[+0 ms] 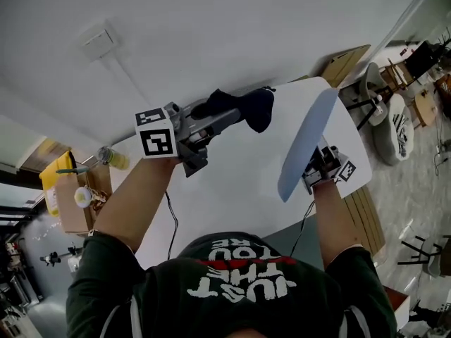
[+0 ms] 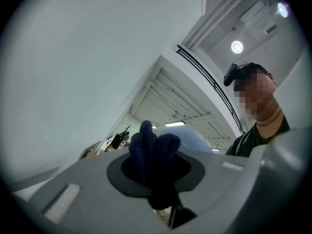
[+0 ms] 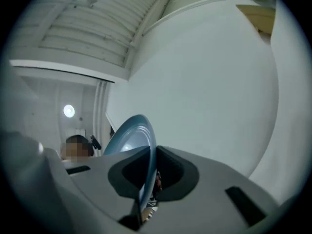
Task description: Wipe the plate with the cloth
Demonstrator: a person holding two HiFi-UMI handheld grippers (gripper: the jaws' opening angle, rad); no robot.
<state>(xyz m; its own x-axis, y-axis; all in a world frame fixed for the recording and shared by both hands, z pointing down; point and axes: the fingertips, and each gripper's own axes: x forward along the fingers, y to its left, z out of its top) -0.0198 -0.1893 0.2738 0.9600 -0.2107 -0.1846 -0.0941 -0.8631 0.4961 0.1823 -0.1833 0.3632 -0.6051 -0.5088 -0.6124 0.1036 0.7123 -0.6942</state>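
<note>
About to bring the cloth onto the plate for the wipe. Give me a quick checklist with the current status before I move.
1. Left claw clamped on dark blue cloth: ok.
2. Right claw pinching the rim of the light blue plate: ok.
3. Cloth bunch sticks out past the claw tips, enough to wipe with: ok.
4. Cloth touching plate: not ok, the head view shows a gap between them.
5. Where the plate is dirty: cannot tell.
</note>
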